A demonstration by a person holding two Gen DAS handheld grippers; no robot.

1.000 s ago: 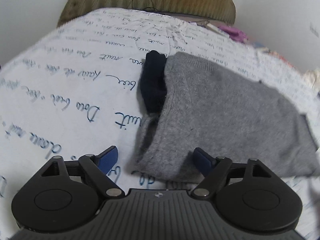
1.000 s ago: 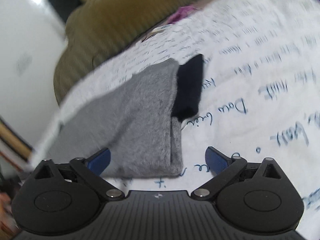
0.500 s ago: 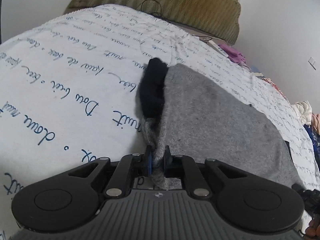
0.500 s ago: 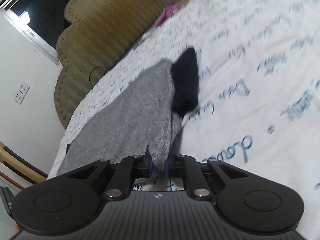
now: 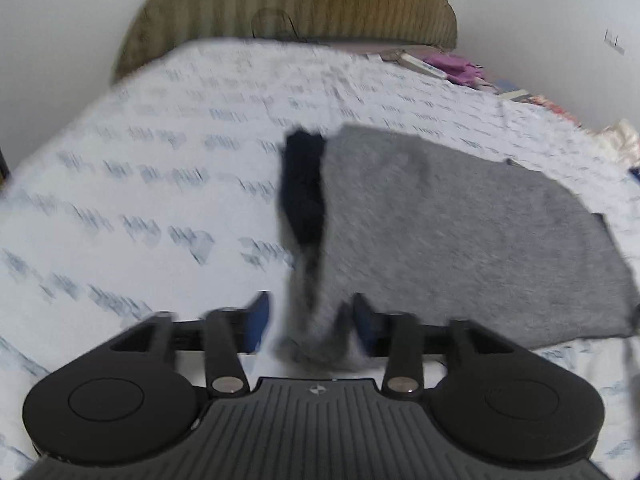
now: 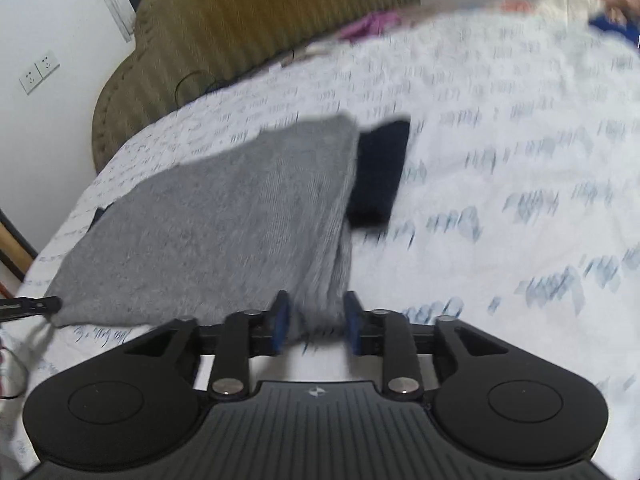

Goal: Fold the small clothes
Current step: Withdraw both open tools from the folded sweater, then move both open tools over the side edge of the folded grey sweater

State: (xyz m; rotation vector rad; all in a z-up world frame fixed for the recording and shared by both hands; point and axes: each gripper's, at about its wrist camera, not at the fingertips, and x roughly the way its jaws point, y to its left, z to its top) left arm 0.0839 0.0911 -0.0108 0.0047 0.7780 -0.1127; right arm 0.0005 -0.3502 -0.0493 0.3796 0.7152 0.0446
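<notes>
Both tongs, left [image 5: 308, 320] and right [image 6: 314, 320], were opening, pads off the gray garment's [image 5: 460, 232] near corners, its length running between them.

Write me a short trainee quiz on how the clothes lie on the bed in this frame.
1. True or false: the grey garment lies on a bare wooden table.
2. Where is the dark navy piece? A: on the middle of the grey garment. B: along the grey garment's side edge. C: hung on the headboard.
3. What is printed on the white bedsheet?

Key
1. False: it lies on the bedsheet.
2. B.
3. Rows of blue handwriting-style text, too blurred here to read.
</notes>
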